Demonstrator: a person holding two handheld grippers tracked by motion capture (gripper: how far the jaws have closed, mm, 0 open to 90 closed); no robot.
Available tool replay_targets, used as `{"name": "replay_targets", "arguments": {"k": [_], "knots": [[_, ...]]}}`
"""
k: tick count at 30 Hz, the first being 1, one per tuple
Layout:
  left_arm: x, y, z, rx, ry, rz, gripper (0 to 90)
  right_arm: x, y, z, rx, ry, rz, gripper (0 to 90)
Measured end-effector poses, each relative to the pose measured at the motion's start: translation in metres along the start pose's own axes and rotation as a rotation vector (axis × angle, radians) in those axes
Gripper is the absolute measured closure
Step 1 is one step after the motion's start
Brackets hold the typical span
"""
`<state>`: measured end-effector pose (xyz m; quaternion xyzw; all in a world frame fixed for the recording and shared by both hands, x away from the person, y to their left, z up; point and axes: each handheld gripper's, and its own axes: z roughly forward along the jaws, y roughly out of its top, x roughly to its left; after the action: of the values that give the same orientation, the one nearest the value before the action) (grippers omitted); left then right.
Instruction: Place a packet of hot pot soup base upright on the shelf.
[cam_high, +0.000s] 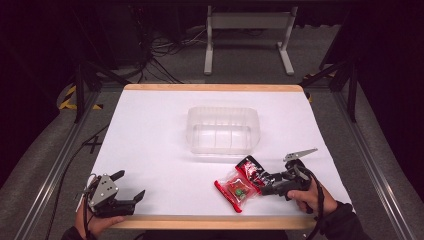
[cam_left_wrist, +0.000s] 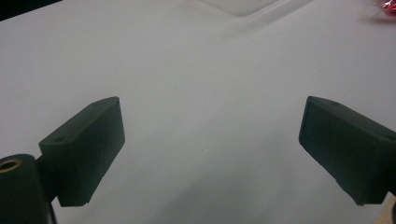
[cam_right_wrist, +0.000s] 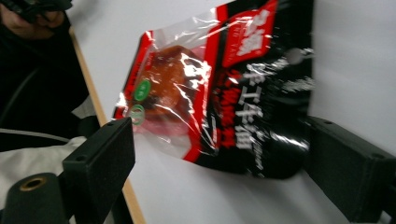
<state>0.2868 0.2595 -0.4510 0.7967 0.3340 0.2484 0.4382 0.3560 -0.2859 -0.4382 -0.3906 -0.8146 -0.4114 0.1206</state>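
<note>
Right tongs (cam_high: 264, 183) spread around the snack pack (cam_high: 240, 184), not yet pinching. Left tongs (cam_high: 129, 187) spread, idle near-left. Probable next: close, carry to tub (cam_high: 223, 130).

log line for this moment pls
left gripper: open, idle | right gripper: open around snack packet | tub: empty

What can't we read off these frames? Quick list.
- Snack packet, right gripper view: printed text blurred and washed by glare; unreadable.
- Right tool, high view: whether it pinches the packet is too small to tell; in its own view the jaws stand apart around it.
- Clear container, left gripper view: cut off by the top edge.
- Person, high view: cut off by the bottom edge.
</note>
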Motion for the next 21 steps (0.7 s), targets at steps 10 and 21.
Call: {"name": "replay_targets", "arguments": {"k": [10,21], "knots": [[-0.001,0.000,0.002,0.005,-0.007,0.005,7.7,-0.005,0.021,0.022,0.006,0.060,-0.039,47.6],[-0.003,0.001,0.004,0.004,0.016,0.012,8.0,0.012,0.010,0.014,-0.054,-0.008,-0.147,90.0]]}}
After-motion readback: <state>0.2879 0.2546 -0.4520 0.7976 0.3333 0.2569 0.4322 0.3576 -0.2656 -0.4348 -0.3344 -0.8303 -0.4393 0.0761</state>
